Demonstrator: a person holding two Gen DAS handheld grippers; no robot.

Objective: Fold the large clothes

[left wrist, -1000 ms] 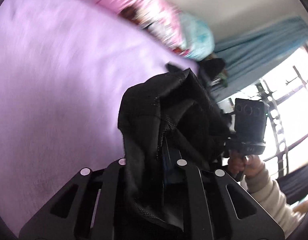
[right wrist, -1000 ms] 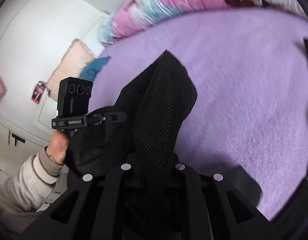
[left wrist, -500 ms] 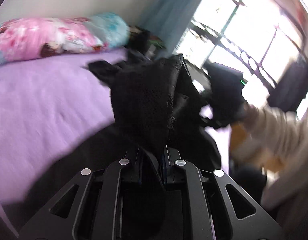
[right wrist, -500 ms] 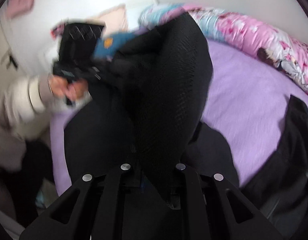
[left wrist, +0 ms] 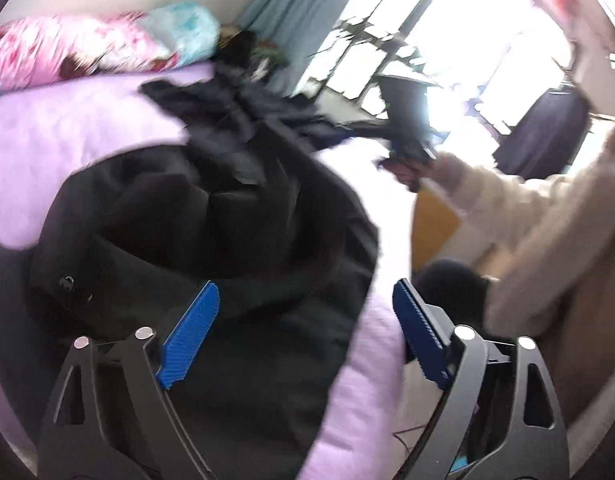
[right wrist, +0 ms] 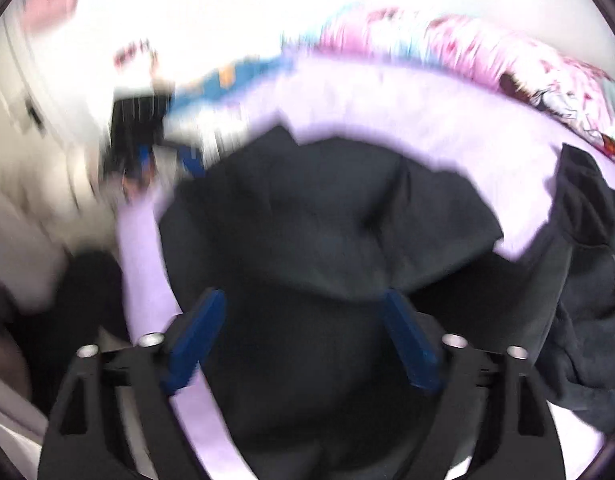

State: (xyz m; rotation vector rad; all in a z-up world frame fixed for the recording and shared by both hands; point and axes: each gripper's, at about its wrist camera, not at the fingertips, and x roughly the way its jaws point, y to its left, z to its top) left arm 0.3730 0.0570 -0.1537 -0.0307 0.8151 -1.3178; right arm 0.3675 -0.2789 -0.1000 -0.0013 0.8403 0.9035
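Your left gripper (left wrist: 305, 320): ribbed blue fingers (left wrist: 189, 338) have just sprung apart, nothing between them. Right gripper (right wrist: 305, 324): the same, fingers just opened, empty. Black garment (left wrist: 211, 236), matte and soft, lies in a rumpled, rounded heap on the fuzzy lilac bed (left wrist: 59, 120), near edge. Second dark pile (right wrist: 587, 280) at right. Floral pillow (left wrist: 79, 48) at far side.

Both grippers' jaws wide apart

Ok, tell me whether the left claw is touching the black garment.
Apart. In the left wrist view the left claw, jaws just opened wide, has bare blue pads with nothing pinched; the black garment lies dropped on the purple bed beyond.
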